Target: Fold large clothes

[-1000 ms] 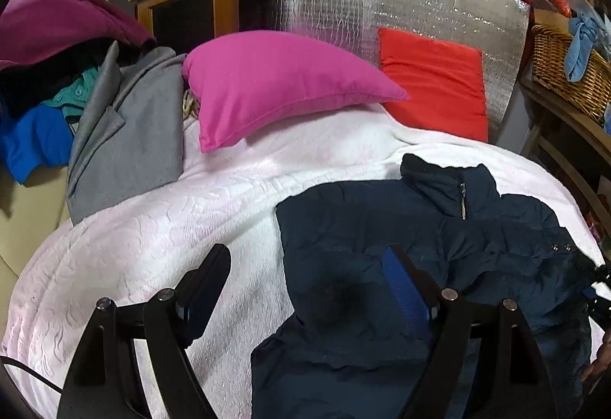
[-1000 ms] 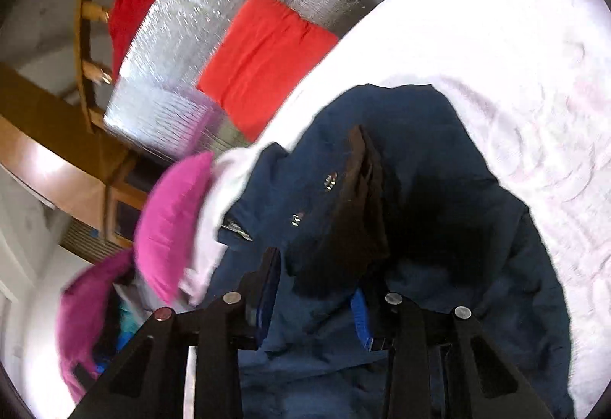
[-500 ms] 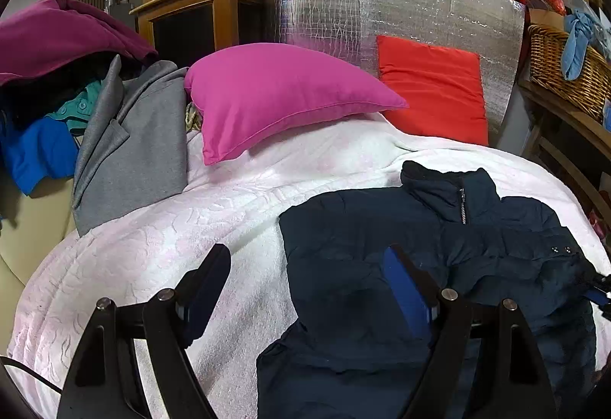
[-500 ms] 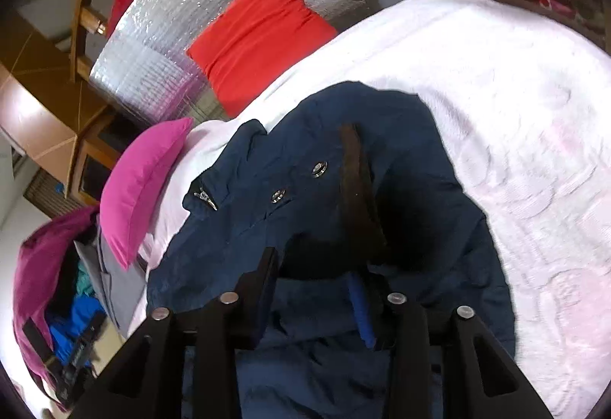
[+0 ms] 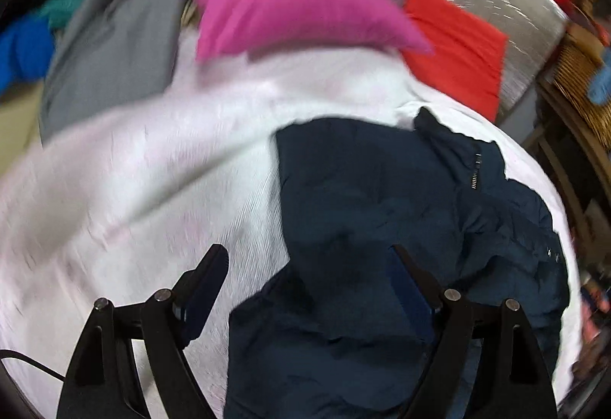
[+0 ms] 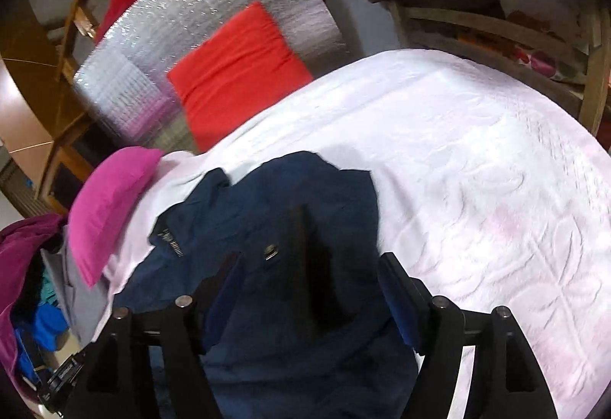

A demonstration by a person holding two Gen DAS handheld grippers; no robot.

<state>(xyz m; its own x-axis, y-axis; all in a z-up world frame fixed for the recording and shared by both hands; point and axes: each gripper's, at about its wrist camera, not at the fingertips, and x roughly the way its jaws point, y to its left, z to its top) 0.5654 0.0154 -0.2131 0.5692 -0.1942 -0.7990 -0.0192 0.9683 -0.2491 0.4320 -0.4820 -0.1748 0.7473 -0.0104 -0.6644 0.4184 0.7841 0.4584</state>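
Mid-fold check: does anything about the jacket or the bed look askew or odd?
The navy jacket lies rumpled and skewed on the white bedspread, collar twisted toward the pink pillow, and a dark flap sticks up along its front. No damage shows.

White bedspread (image 6: 477,152), silver foil panel (image 6: 214,49), perhaps wooden shelving (image 6: 477,18).

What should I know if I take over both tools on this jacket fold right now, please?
Left tool: open, nothing held, over the left edge of the navy jacket.
Right tool: its jaws have just been opening; now open above the jacket, pressing on nothing.
Jacket: on the white bedspread, collar toward the pink pillow.
Done: jacket partly gathered, lying crumpled.
Left: regrip and complete the fold.
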